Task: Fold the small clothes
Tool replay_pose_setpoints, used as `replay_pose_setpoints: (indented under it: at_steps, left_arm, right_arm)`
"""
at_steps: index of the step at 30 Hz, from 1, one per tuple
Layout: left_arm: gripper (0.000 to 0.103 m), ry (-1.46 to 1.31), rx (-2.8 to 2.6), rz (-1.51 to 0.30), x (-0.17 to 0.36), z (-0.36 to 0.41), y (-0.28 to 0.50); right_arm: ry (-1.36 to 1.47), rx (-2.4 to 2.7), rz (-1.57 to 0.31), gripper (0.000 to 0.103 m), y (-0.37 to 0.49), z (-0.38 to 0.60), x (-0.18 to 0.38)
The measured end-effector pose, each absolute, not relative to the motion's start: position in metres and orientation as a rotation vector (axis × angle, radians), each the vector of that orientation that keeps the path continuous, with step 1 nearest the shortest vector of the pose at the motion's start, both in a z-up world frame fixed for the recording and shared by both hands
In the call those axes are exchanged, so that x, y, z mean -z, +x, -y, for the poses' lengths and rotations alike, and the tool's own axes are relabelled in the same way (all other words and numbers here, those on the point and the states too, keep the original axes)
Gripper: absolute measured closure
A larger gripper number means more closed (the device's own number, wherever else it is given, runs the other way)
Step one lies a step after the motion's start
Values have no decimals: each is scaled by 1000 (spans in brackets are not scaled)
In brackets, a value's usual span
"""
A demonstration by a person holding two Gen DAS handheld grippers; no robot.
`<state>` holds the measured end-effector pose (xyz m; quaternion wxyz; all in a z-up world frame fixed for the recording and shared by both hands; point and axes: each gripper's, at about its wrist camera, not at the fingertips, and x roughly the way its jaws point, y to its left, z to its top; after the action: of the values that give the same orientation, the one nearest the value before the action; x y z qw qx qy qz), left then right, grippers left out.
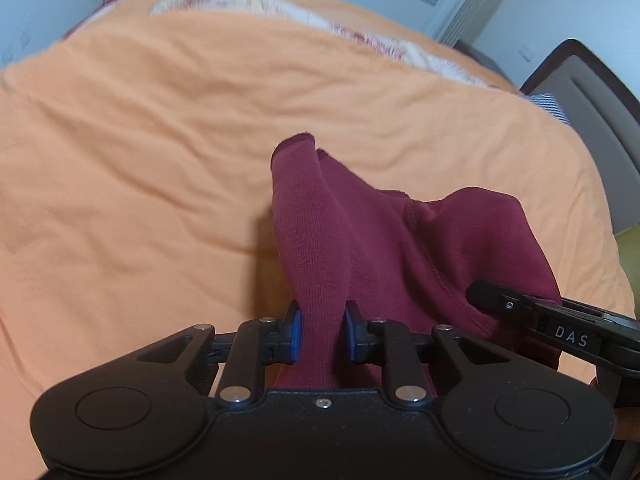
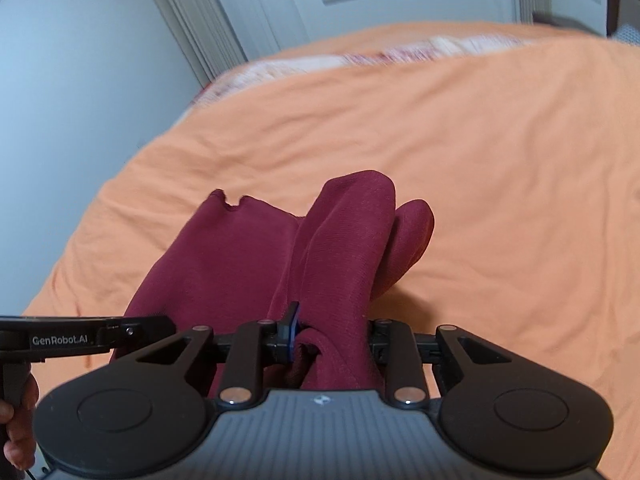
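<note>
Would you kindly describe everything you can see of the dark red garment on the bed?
The dark red garment is a small maroon piece of fine ribbed knit, with stitched seams and a raw-looking notched edge at its far end. It is bunched into soft upright folds, not flat. The left claw and the right claw each pinch a fold of it at the near side, holding that side up; whether its far part rests on the orange bedsheet cannot be told. What kind of garment it is also cannot be told.
</note>
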<state>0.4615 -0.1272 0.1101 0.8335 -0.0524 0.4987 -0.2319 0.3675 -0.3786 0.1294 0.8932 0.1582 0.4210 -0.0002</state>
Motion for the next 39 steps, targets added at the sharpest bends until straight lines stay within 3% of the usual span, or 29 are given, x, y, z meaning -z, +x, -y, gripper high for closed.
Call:
replay_pose_setpoints:
  at_steps: [6, 11, 14, 16, 18, 20, 22, 24, 26, 28, 31, 39]
  left_arm:
    - [81, -107, 463, -991, -134, 57, 471]
    - [79, -130, 392, -1013, -120, 9, 482]
    - [76, -135, 351, -1103, -93, -7, 490]
    - [75, -140, 323, -1171, -78, -15, 493]
    - [73, -184, 313, -1175, -74, -27, 487]
    - [65, -224, 319, -1161, -77, -38, 478]
    - [40, -227, 314, -1148, -82, -45, 472]
    - [25, -208, 296, -1130, -88, -47, 467]
    - [18, -198, 285, -1108, -95, -50, 457]
    - [8, -192, 276, -1091, -103, -53, 446]
    - [1, -180, 276, -1037, -117, -56, 426]
    - [1, -138, 196, -834, -155, -64, 333]
  right_arm:
    - [343, -20, -808, 76, 393, 316, -139]
    - [332, -20, -854, 74, 422, 273, -115]
    - [312, -9, -955, 67, 439, 252, -89]
    - [276, 11, -1007, 55, 442, 244, -75]
    - [254, 29, -1019, 51, 440, 242, -71]
    - [266, 31, -1011, 43, 435, 246, -74]
    - [260, 42, -995, 36, 427, 249, -81]
    - [241, 56, -969, 28, 418, 251, -91]
    - [232, 59, -929, 21, 404, 254, -103]
    - [226, 70, -886, 7, 388, 257, -118]
    - [227, 100, -819, 0, 361, 257, -136]
    - [244, 52, -704, 0, 273, 246, -164]
